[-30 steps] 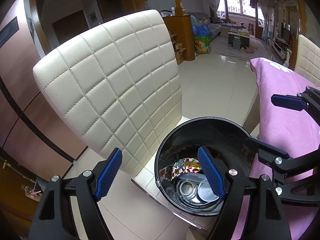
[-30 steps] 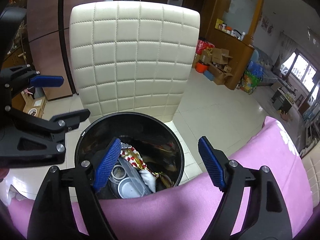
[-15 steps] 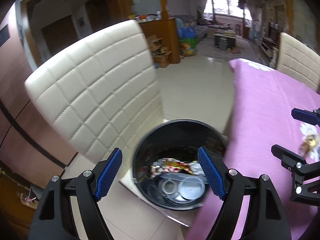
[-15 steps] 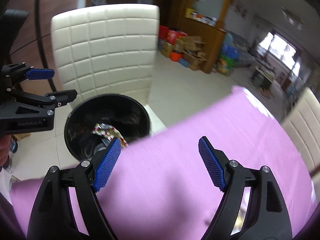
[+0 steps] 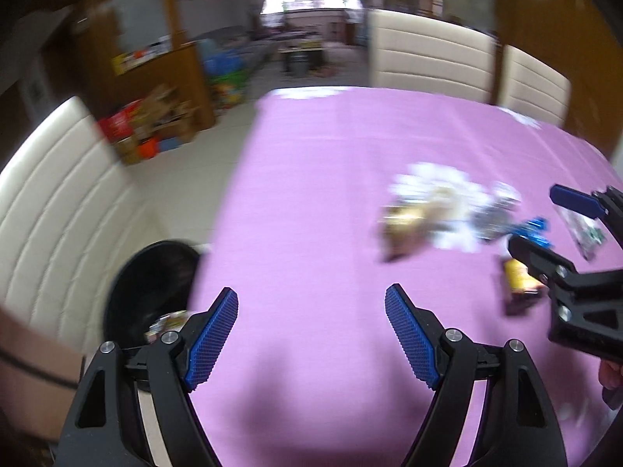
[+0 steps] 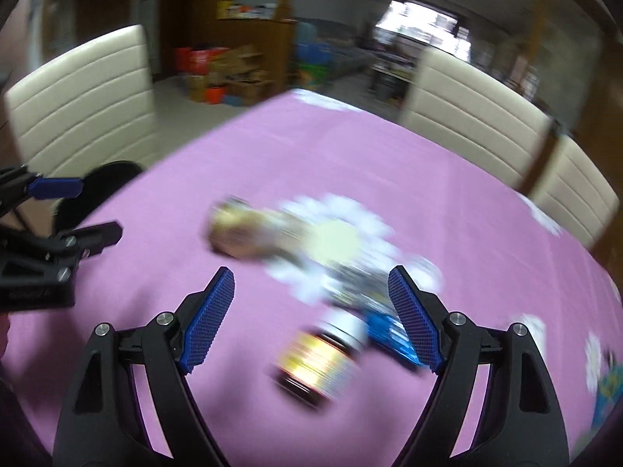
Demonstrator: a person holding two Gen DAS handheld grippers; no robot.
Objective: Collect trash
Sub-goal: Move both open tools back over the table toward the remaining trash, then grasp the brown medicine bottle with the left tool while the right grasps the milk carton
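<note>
While blur smears the pink tablecloth (image 5: 311, 202), we note:
Left gripper (image 5: 311, 334): jaws apart, empty.
Right gripper (image 6: 309, 319): jaws apart above a dark yellow-labelled jar (image 6: 319, 362).
Round black bin (image 5: 152, 276): beside the table.

Black fingers (image 5: 409, 334), ribbed blue pads (image 6: 208, 321)
</note>
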